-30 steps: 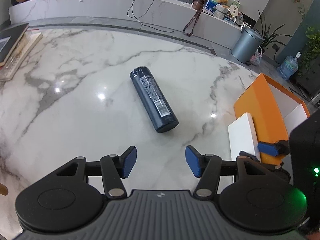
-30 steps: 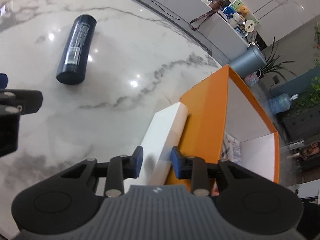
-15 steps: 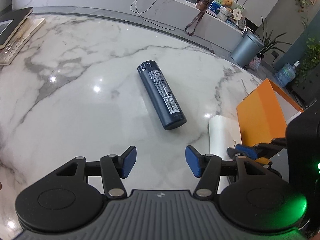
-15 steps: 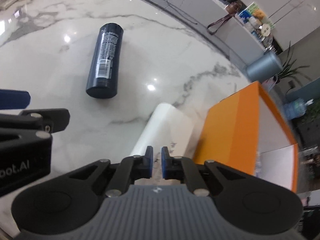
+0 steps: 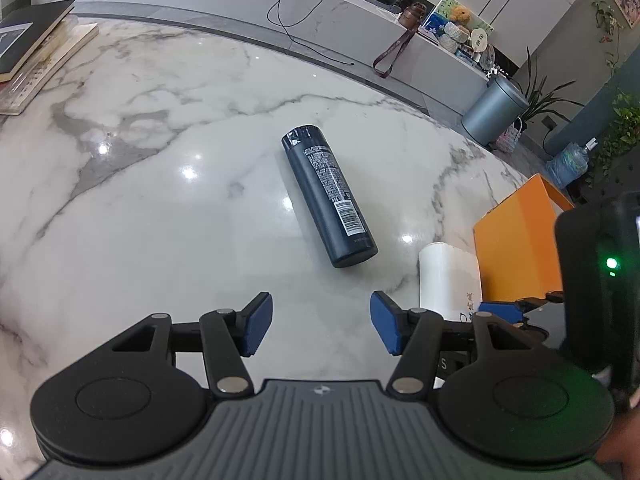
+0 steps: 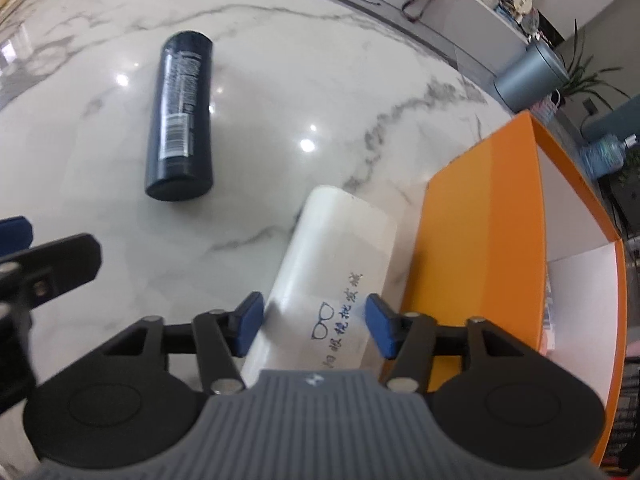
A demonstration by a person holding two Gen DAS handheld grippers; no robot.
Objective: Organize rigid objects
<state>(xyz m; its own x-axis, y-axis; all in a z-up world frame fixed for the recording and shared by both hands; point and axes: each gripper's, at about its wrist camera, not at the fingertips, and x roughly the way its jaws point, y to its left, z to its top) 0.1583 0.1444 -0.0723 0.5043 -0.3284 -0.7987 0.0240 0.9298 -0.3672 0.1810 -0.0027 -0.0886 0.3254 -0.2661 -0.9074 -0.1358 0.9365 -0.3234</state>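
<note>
Both grippers hover low in frame: the right gripper (image 6: 314, 326), pinched shut a moment ago, is opening around the white case (image 6: 336, 264) beside the orange box (image 6: 488, 240), ready to grasp, while the left gripper (image 5: 321, 328) stays apart, empty.

Bottle (image 5: 329, 196): dark navy cylinder with a white printed label and barcode; lies on its side on the marble top, flat base end toward the cameras, cap end away; alone in the open middle, well apart from the other two things.
Case (image 6: 328, 276): white oblong with rounded edges, blue glasses drawing and blue characters on its upper face; lies flat on the marble, its long side just beside the orange wall; whether they touch cannot be told.
Box (image 6: 492, 216): orange outside, white inside, open at the top; stands at the marble's right edge; some printed material shows inside, too blurred to tell.
</note>
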